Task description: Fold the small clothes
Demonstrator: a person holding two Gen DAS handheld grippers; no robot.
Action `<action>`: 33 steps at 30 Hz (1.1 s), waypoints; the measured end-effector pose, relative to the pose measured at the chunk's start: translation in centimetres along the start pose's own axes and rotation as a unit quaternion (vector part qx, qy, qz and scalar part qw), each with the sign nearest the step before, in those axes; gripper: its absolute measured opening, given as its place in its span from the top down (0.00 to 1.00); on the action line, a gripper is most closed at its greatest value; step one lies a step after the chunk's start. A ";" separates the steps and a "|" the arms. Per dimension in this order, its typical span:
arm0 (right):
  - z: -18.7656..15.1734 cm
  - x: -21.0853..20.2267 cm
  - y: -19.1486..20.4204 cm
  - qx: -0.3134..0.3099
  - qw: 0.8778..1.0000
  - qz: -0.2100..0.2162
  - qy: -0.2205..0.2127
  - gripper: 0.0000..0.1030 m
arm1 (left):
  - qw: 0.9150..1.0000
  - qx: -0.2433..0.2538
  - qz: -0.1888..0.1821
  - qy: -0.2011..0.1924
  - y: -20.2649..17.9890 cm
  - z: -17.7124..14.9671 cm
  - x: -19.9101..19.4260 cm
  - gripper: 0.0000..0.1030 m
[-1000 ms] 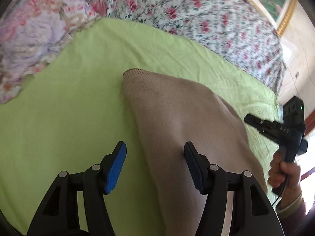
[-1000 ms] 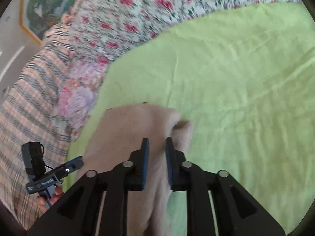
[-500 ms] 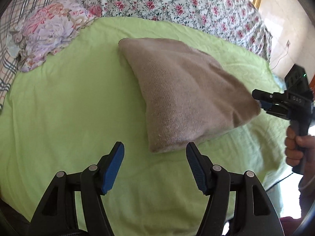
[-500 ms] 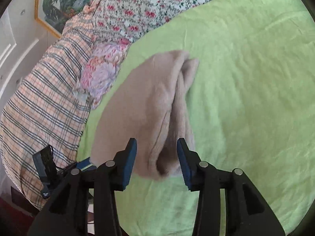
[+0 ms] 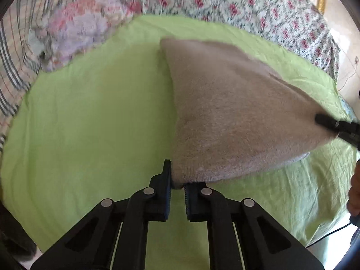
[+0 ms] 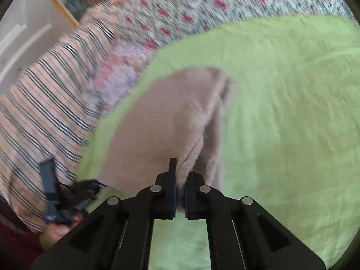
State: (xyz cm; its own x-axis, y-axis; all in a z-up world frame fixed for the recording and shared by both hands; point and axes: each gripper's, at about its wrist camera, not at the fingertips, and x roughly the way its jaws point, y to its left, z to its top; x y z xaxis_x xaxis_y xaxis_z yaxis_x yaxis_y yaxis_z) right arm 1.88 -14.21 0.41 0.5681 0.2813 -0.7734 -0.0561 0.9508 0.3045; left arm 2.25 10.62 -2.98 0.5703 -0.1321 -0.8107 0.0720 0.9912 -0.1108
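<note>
From the left wrist view, the left hand-held gripper, whose blue-padded jaws stood wide apart half a second ago with the cloth ahead of them, has just been closing and is now clamped on the near corner of the beige sweater. The sweater is a soft, fuzzy knit folded into a thick wedge; it lies on the green sheet of the bed, a smooth cotton-like cloth with fine creases at the right. Its far right corner is pinched by the black tip of the right hand-held gripper, which half a second ago was apart from the cloth. Beyond the sheet lie a floral bedspread with red blossoms on white, a pale purple flowered cloth bunched at the left, and a striped blanket. From the right wrist view, the right hand-held gripper has likewise just been closing from an open stance and now grips the sweater at its near edge, where the stacked knit layers show as soft rounded folds. The green sheet spreads to the right. At the lower left, blurred, the left hand-held gripper meets the sweater's other corner, held by a hand over the striped blanket.
</note>
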 end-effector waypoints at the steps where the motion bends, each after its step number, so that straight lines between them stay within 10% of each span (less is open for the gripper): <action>1: -0.4 0.8 -0.2 -0.009 1.000 -0.021 0.015 0.95 | 1.000 -0.008 -0.005 0.012 0.1 -0.1 0.4 0.92; 12: -1.4 0.8 -1.6 0.025 0.999 -0.003 0.042 0.89 | 0.996 0.004 -0.081 0.044 1.5 -0.3 -1.0 0.90; 22: 6.9 1.9 -4.1 0.091 0.994 0.060 -0.028 0.79 | 0.976 0.053 -0.205 -0.046 0.8 3.1 -6.1 0.82; 27: 9.8 6.9 -4.7 0.098 0.994 0.056 0.006 0.74 | 0.973 0.083 -0.213 -0.001 -1.3 2.9 -1.6 0.82; 29: 10.4 7.2 -4.8 0.091 0.995 0.045 0.007 0.93 | 0.975 0.092 -0.201 0.023 -1.8 2.4 0.5 0.83; 33: 11.8 5.7 -4.3 0.060 0.998 0.026 -0.024 0.93 | 0.977 0.091 -0.186 0.046 -2.7 1.7 2.6 0.83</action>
State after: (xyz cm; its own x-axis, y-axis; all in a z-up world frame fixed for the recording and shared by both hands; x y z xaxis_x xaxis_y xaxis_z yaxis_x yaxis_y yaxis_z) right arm 15.06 -18.28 1.29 0.6065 0.3195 -0.7280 0.0102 0.9125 0.4090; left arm 4.92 7.64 -3.82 0.4022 -0.4743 -0.7831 0.4093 0.8583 -0.3096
